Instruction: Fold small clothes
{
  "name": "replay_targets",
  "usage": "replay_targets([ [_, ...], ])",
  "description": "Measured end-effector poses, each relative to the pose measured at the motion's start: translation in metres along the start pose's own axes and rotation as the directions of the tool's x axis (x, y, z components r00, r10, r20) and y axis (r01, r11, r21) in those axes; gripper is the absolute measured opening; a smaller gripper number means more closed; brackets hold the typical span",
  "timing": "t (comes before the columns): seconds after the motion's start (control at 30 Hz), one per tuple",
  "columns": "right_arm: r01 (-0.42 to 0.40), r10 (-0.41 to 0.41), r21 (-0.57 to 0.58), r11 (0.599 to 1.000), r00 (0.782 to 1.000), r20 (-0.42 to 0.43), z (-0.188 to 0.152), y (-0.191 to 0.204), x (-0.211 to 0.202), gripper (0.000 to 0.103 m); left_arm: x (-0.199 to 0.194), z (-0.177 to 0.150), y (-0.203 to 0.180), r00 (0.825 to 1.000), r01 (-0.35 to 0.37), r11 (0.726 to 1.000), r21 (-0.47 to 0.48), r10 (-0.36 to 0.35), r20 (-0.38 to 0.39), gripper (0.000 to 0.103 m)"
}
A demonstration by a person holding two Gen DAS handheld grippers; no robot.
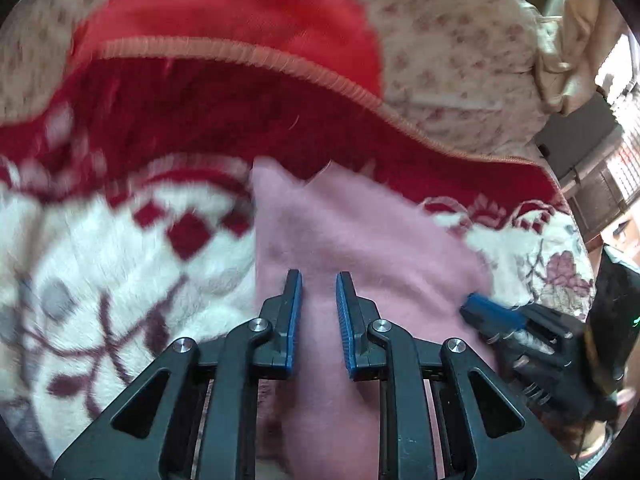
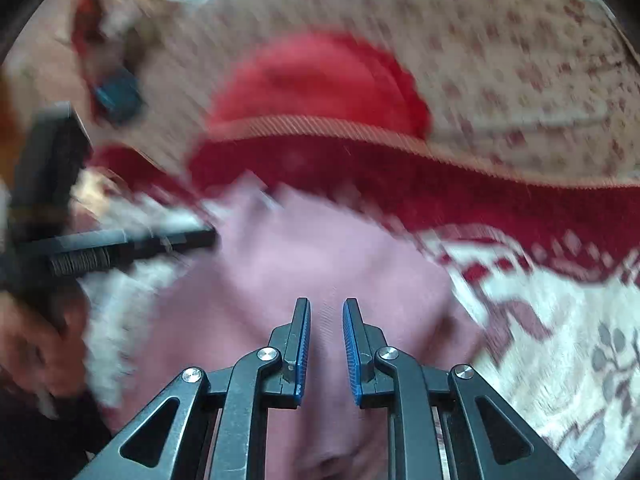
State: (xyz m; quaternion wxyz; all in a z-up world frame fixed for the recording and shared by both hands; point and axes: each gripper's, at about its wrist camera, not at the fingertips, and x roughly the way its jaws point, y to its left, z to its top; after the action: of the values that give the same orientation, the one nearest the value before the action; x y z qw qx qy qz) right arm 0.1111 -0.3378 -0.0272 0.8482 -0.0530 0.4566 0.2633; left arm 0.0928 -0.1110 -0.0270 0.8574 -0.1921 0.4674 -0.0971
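A fuzzy pink garment (image 1: 360, 236) lies on a red-and-white blanket (image 1: 120, 240). In the left wrist view a ridge of it runs up between the blue pads of my left gripper (image 1: 318, 276), which is shut on it. My right gripper (image 1: 492, 312) shows at the right edge of the pink cloth. In the right wrist view the pink garment (image 2: 300, 264) fills the narrow gap of my right gripper (image 2: 326, 302), which is shut on it. The left gripper's black body (image 2: 132, 244) is blurred at the left. Both views are smeared by motion.
A red garment (image 1: 224, 12) lies beyond the blanket's ribbed border (image 1: 280, 60), on a cream floral sheet (image 1: 460, 40). The same red garment (image 2: 312, 80) is in the right wrist view. A hand (image 2: 36, 340) holds the left tool. Dark furniture (image 1: 580, 148) stands far right.
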Motion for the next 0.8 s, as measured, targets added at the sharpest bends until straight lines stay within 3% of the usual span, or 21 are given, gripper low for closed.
replay_targets([
  [0.13,0.01,-0.011,0.091,0.996,1.0,0.017,0.006,-0.018,-0.008,0.014,-0.006,-0.01,0.0,0.998,0.001,0.999,0.042,-0.003,0.061,0.016],
  [0.2,0.011,-0.022,0.125,0.992,0.996,0.081,0.019,-0.018,-0.017,0.015,-0.005,-0.009,0.002,0.998,0.002,1.0,0.028,-0.004,0.066,0.016],
  [0.27,-0.076,0.061,0.085,0.993,0.985,0.162,0.034,-0.004,-0.023,0.015,-0.003,-0.009,0.0,0.998,-0.005,0.999,0.032,0.003,0.07,0.016],
  [0.33,-0.139,0.135,0.017,0.99,0.979,0.151,0.048,0.014,-0.014,0.016,-0.003,-0.01,-0.004,0.997,-0.017,0.999,0.05,0.013,0.075,0.017],
  [0.43,-0.072,0.073,-0.035,0.997,0.997,0.015,0.063,0.031,0.029,0.016,-0.004,-0.012,-0.005,0.997,-0.027,0.997,0.067,0.021,0.079,0.017],
  [0.5,-0.046,0.051,0.053,0.998,0.994,-0.096,0.062,0.007,0.061,0.016,-0.004,-0.011,-0.004,0.997,-0.016,0.998,0.059,0.012,0.08,0.017],
  [0.53,-0.076,0.087,0.126,0.989,0.993,-0.078,0.061,-0.01,0.063,0.016,-0.004,-0.011,-0.003,0.997,-0.013,0.998,0.054,0.008,0.08,0.017],
  [0.57,-0.043,0.059,0.197,0.98,0.995,-0.077,0.063,-0.028,0.06,0.013,-0.004,-0.011,-0.003,0.997,-0.013,0.998,0.053,0.008,0.08,0.017],
  [0.63,0.15,-0.136,0.246,0.958,0.988,-0.071,0.063,-0.051,0.047,0.015,-0.003,-0.012,-0.005,0.996,-0.016,0.998,0.058,0.011,0.085,0.017],
  [0.67,0.144,-0.133,0.264,0.954,0.989,-0.057,0.063,-0.055,0.042,0.015,-0.002,-0.013,-0.005,0.996,-0.018,0.998,0.063,0.013,0.09,0.017],
  [0.73,0.0,-0.005,0.237,0.971,1.0,0.018,0.069,-0.045,0.028,0.015,-0.003,-0.014,-0.004,0.996,-0.019,0.998,0.062,0.013,0.091,0.017],
  [0.8,-0.139,0.135,0.135,0.981,0.99,0.033,0.072,-0.022,0.024,0.015,-0.002,-0.013,-0.004,0.996,-0.013,0.998,0.058,0.008,0.084,0.017],
])
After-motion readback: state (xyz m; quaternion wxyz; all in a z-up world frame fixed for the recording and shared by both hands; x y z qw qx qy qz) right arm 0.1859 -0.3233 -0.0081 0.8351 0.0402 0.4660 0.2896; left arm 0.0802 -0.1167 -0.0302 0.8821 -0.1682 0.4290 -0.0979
